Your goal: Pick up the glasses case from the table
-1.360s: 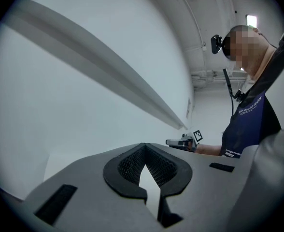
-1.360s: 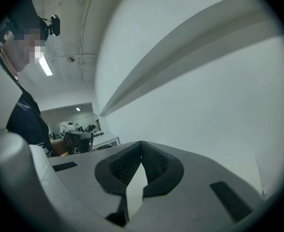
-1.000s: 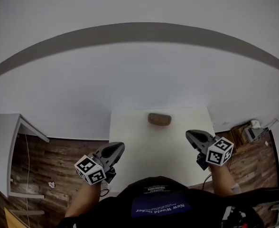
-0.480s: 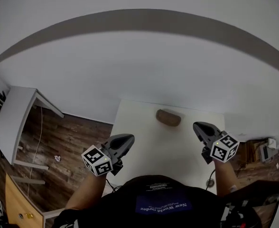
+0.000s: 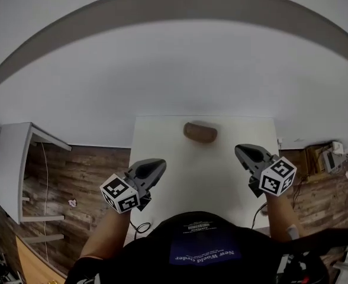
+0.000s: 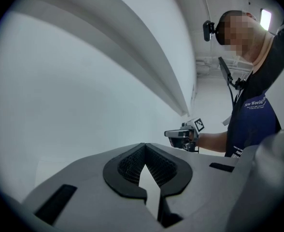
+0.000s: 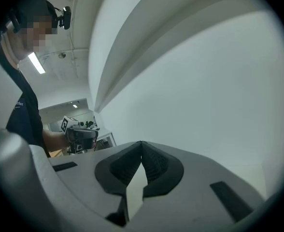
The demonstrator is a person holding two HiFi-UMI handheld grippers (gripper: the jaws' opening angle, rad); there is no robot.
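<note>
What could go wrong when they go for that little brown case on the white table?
1. The left gripper and right gripper both have their jaws together. If neither opens in time, it would likely shove the glasses case rather than grasp it.
2. The case lies near the far edge of the table, so a push might slide it off.
3. It looks rounded, so a pinch might slip.

Soft, even indoor light — strong fisheye bending at the edges, dark vignette corners, slight blur overall.

We hold our left gripper (image 5: 157, 166) and right gripper (image 5: 241, 152) out ahead, well apart (both jaws pressed together).
</note>
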